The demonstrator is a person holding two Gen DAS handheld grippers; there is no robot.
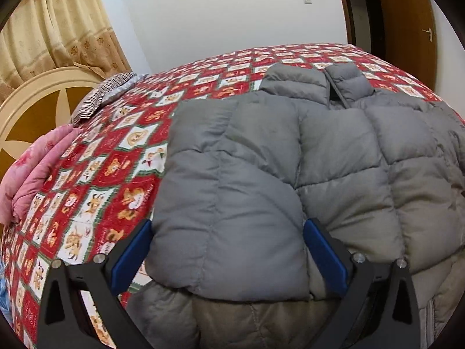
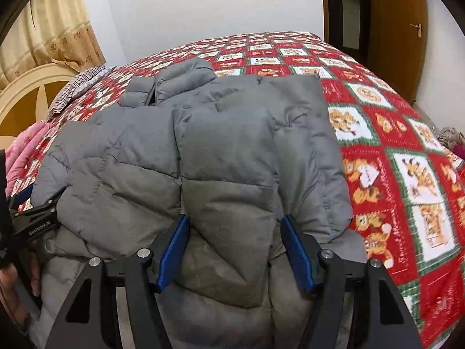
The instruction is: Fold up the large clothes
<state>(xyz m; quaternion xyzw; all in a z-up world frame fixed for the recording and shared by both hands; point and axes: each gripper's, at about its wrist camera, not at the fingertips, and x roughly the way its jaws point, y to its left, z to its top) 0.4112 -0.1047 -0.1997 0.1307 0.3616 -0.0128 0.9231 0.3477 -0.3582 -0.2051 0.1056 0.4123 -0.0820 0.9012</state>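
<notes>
Two hand-held grippers face a grey quilted puffer jacket (image 1: 305, 157) that lies spread on the red, white and green patchwork bedspread (image 1: 122, 151) ahead of us. Our left gripper (image 1: 228, 232) has its blue-padded fingers (image 1: 132, 258) spread wide, and a folded-over sleeve panel of the jacket fills the gap between them; we cannot tell whether the pads touch the cloth. Ahead of this gripper and to its right the jacket's stand-up collar (image 1: 319, 83) points away from us. To its left the bedspread runs out to a pink folded quilt (image 1: 35, 171) and, further ahead, a striped grey pillow (image 1: 98, 96), with a cream and brown wooden headboard (image 1: 32, 104) and beige curtains (image 1: 49, 26) behind them.

Our right gripper (image 2: 235, 232) is likewise spread, its blue pads (image 2: 174, 250) on either side of a puffed fold of the same jacket (image 2: 203, 151), which covers the bed directly ahead. To its right lies open bedspread (image 2: 407, 160); a brown wooden door (image 2: 398, 35) stands beyond the bed's far right corner. At its far left the other gripper's black body shows beside the jacket's edge, held in a bare hand (image 2: 14, 285).
</notes>
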